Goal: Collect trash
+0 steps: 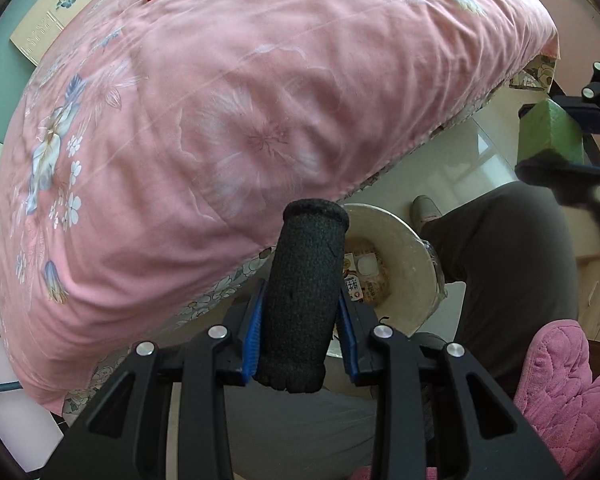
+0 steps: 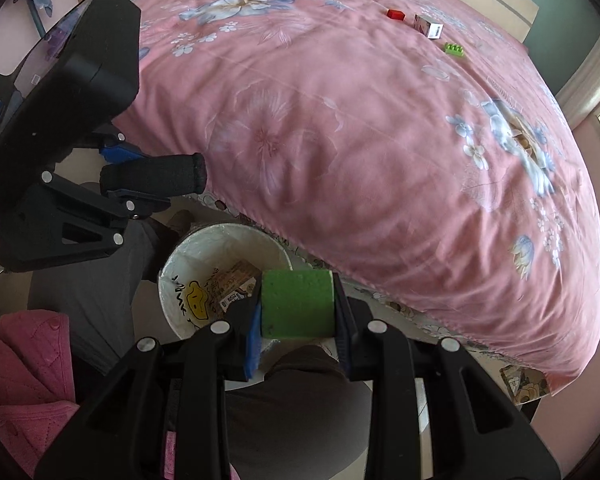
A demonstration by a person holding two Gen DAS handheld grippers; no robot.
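My left gripper [image 1: 300, 344] is shut on a black fabric roll [image 1: 304, 288], held above the white bin [image 1: 416, 264] beside the bed. It also shows in the right wrist view [image 2: 156, 178]. My right gripper [image 2: 298, 320] is shut on a green sponge block [image 2: 298, 304], just over the rim of the bin [image 2: 188, 248], which holds packaging. The sponge also shows at the right in the left wrist view [image 1: 550, 136]. A red block [image 2: 395, 13], a small carton [image 2: 428, 26] and a green brick [image 2: 454, 49] lie far back on the bed.
The pink floral bedspread [image 2: 360, 140] fills most of both views and overhangs the bin. The person's grey-trousered legs [image 1: 512, 272] and pink slippers [image 1: 564, 384] are beside the bin. A headboard [image 1: 40, 32] is at the far end.
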